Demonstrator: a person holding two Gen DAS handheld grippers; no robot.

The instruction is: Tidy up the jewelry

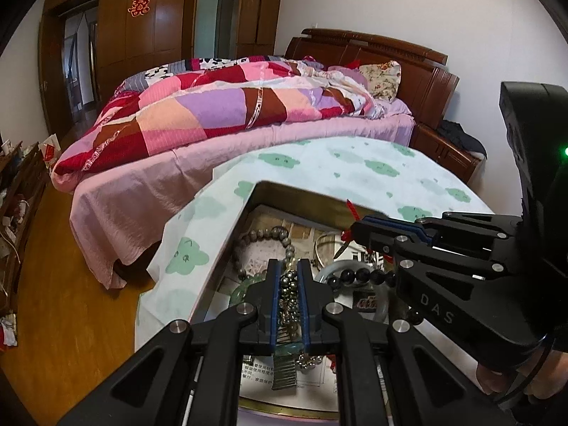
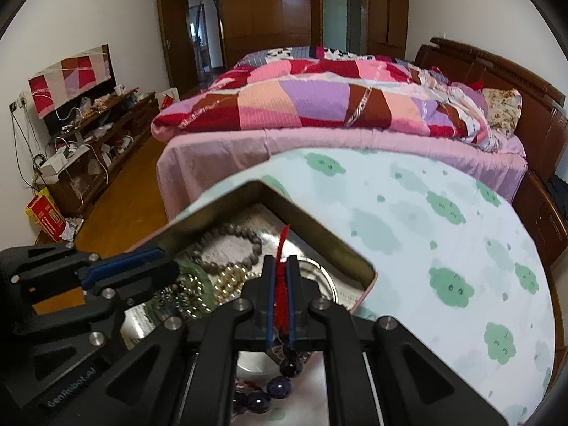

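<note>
Both my grippers are down in the metal tin (image 1: 301,200) sitting on the cloud-print cloth (image 1: 372,167) that covers the counter, bed (image 1: 220,113) right behind it

Left gripper (image 1: 288,277): jaws clenched on a strand of small metallic beads (image 1: 289,285), the strand runs down between the pads and spills out below them. Right gripper (image 2: 280,273): jaws clenched on a red tassel (image 2: 282,245); its tip sticks up past the fingertips and a string of dark purple beads (image 2: 284,387) hangs off below it

Handling, as I judge it: all light stuff. Both bead strands are limp, so they drape and swing, and they snag easily on neighbours in the pile. Small metal beads look slick, so best pinch across the strand, not along it. The tassel is soft thread, it squashes and could slide out, while the purple beads are hard and round and would roll off the pads, so holding at the tassel knot makes sense. The pale ring-shaped bangle (image 1: 337,271) and green jade-like piece (image 1: 241,293) look rigid and chip-prone, don't drop them on the tin

Hard to read: the pile is tangled, can't tell if my strand is free of the grey-brown bead bracelet (image 1: 266,245) or the pearl-like strand (image 2: 230,280). My own linkages block the near half of the tin. Printed paper lines the bottom, text unreadable. Each gripper hides part of the other's load
</note>
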